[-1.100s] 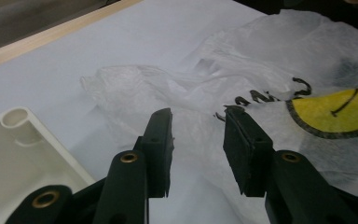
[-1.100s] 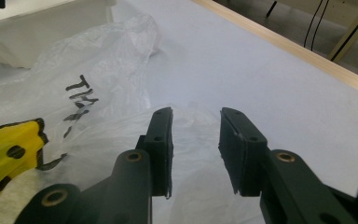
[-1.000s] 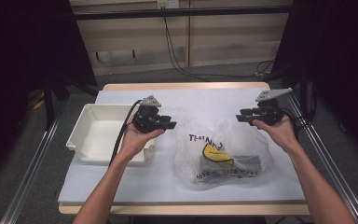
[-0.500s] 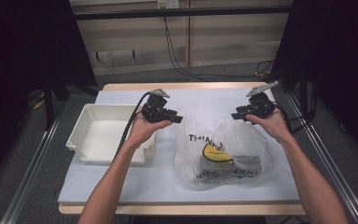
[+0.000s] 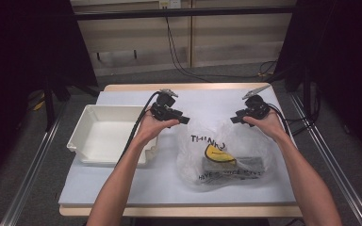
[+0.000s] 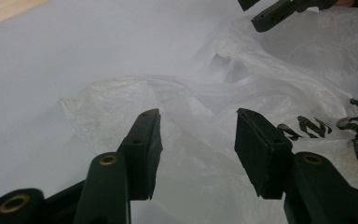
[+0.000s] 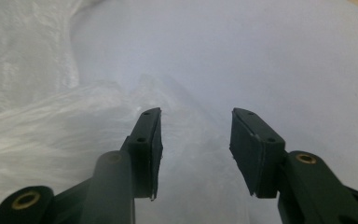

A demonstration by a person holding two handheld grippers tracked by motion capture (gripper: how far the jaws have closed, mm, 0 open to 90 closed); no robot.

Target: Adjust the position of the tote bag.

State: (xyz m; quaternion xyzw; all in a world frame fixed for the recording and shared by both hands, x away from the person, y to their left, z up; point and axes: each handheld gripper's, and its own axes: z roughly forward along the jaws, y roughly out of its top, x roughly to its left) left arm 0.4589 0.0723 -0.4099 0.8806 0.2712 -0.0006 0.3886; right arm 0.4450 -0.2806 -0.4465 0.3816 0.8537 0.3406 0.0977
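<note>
Your left gripper [image 5: 183,119]: jaws spread wide, holding nothing, poised over the near-left handle of the clear plastic bag [image 5: 226,153]. Your right gripper [image 5: 236,118]: jaws equally wide, empty, above the bag's far-right edge. The bag lies right of centre on the table [image 5: 122,181], printed with black lettering and a yellow mark, a dark box inside. White tray [image 5: 104,134]: left of the bag.

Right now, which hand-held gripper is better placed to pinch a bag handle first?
Left, narrowly. The left hand-held gripper has open jaws straddling a crumpled handle of the plastic bag. The right hand-held gripper is open too, but the film between its jaws looks flatter and fainter.
</note>
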